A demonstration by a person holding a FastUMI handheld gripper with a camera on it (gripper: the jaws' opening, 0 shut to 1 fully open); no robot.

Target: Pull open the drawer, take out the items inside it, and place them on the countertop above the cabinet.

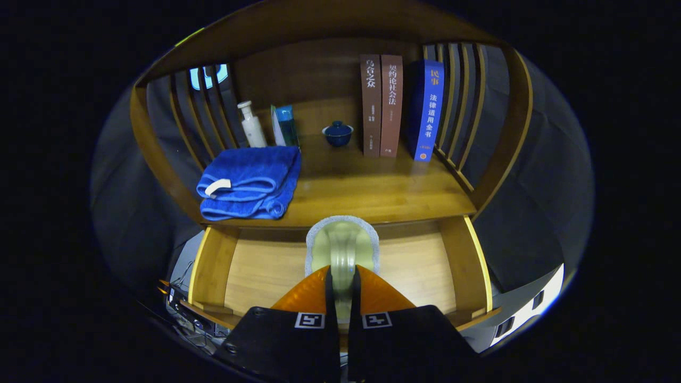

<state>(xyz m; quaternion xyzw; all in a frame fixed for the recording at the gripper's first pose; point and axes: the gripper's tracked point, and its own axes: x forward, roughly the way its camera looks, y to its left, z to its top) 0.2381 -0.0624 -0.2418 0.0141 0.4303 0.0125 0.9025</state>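
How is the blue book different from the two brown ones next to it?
The blue book looks thicker than either brown book. It stands slightly apart at the right by the slats, while the brown books press together. All three stand upright on the countertop.

You have the drawer pulled open below the countertop; it is light wood with a bare, pale floor. Your gripper holds a pale greenish item with a white fuzzy edge, maybe a brush or a sponge; both fingers press on its narrow middle part. The item stands upright above the drawer, its wide end pointing toward the front edge of the countertop.
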